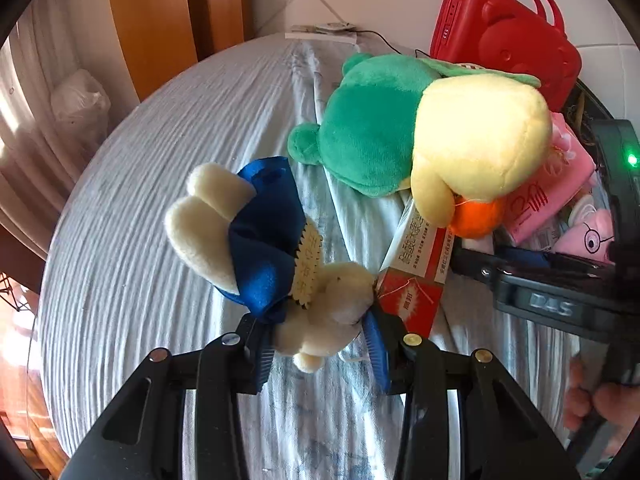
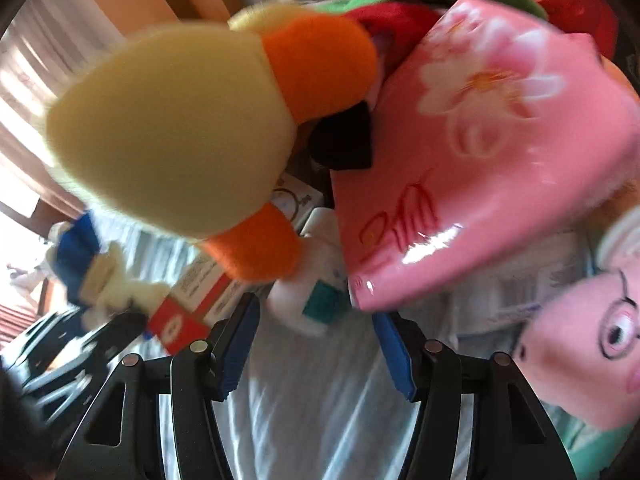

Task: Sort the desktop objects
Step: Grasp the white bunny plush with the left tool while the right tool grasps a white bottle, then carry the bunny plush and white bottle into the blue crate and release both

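Bear: we see a cream plush bear (image 1: 320, 312) in a blue satin gown (image 1: 264, 236), lying on the pale striped cloth, low centre of the left view, feet toward the upper left.
Duck: a big plush duck (image 1: 476, 144), yellow head, orange beak, green body, lies on its side at upper right, over the box.
Box: a red and white carton (image 1: 416, 276) with printed characters, flat, just right of the bear's head.
Pink pack: a glossy pink packet (image 2: 492, 152) with white flowers, tilted, upper right of the right view.
Pink toy: a pink plush face with drawn glasses (image 2: 592, 344), right edge.
Red case: a red bear-shaped case (image 1: 508, 40), upright, top right.
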`<state>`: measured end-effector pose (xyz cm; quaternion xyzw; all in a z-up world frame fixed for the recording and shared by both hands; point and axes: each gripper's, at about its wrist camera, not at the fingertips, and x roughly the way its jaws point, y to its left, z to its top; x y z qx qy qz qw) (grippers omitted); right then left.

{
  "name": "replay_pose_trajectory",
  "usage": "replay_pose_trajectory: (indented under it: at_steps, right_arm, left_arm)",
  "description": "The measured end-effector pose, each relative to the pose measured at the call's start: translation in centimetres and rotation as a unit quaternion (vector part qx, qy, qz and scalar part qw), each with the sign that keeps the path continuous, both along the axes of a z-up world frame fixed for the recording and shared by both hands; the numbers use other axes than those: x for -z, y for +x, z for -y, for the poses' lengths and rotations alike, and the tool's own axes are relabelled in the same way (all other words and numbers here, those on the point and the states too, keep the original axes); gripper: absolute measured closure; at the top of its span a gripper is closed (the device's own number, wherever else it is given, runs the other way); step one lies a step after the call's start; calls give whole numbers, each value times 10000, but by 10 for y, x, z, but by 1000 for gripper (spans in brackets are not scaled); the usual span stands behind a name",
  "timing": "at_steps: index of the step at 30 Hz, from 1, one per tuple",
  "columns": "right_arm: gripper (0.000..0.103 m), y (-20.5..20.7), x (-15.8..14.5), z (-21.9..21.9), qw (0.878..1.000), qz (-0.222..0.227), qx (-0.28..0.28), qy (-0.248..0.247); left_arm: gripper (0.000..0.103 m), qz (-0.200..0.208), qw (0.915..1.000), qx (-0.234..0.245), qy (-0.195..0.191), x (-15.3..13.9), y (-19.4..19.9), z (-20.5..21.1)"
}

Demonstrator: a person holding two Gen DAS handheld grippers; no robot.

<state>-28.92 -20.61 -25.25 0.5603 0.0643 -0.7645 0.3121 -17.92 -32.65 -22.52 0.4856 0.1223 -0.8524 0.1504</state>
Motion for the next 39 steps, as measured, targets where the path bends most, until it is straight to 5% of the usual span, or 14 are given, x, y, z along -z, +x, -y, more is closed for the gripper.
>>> replay_pose_trajectory:
  at_steps: [3,9,15,23,29,39]
  right_arm:
    - [63,-1,3,6,9997,-250,-21,34]
    - [67,13,-8,-17,9996,-98,-250,-92]
    - [69,48,-52,-62,9973,-499,-340,-411]
    - [69,90,-125,-136,9867,-1357,228,-866]
    - [69,113,-199,-231,9636,-2207,972,-1153]
    - [69,170,-304,-422,8983,-3617,2208,-1160]
  left_arm:
    - [65,-87,9999,-34,-66,-7,1,-3]
    - [65,-324,9989,102,-312,-33,13,-20]
    - [65,-658,9963,395,-396,-63,24,-52]
    - [65,-1112,9878,960,-513,-108,40,-118]
    - [65,-1626,9715,1589,-662,-150,45,-199]
    - [65,-2552,9229,2810,-655,-221,38,-374]
